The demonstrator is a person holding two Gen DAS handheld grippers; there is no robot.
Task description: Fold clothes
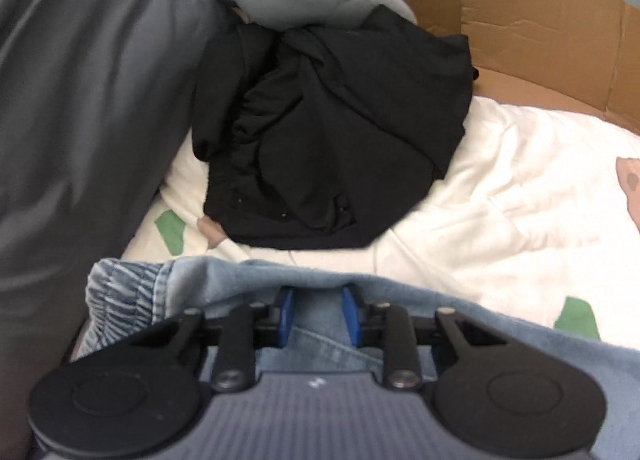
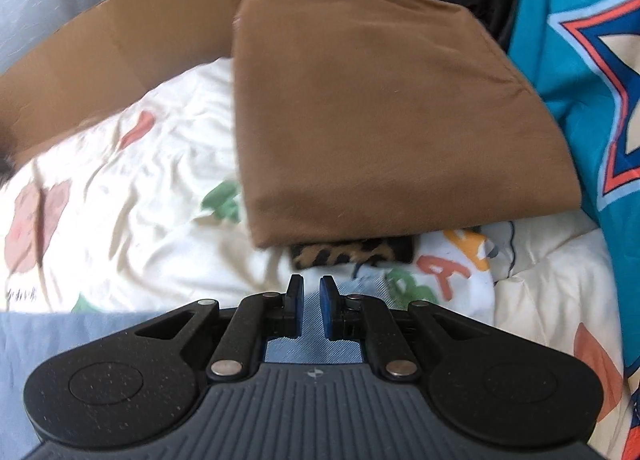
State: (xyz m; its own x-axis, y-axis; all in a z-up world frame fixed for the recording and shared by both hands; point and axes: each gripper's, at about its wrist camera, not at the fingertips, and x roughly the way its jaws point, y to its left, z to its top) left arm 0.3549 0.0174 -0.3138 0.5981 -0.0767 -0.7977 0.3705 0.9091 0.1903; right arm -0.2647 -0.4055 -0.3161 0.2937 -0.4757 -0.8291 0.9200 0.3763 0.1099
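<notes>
Blue fingers [image 1: 285, 310] of the left gripper [image 1: 318, 310] pinch the limp, weighty light-blue denim jeans [image 1: 320, 344], right gripper [image 2: 311, 308] clamps denim too (take the thick waistband).

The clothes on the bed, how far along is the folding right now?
Done: a brown garment lies folded flat on the bedspread, over a striped piece. In hand: the light blue jeans, with denim between the pads of both the left gripper and the right gripper. Left: the black garment, crumpled in a heap.
</notes>
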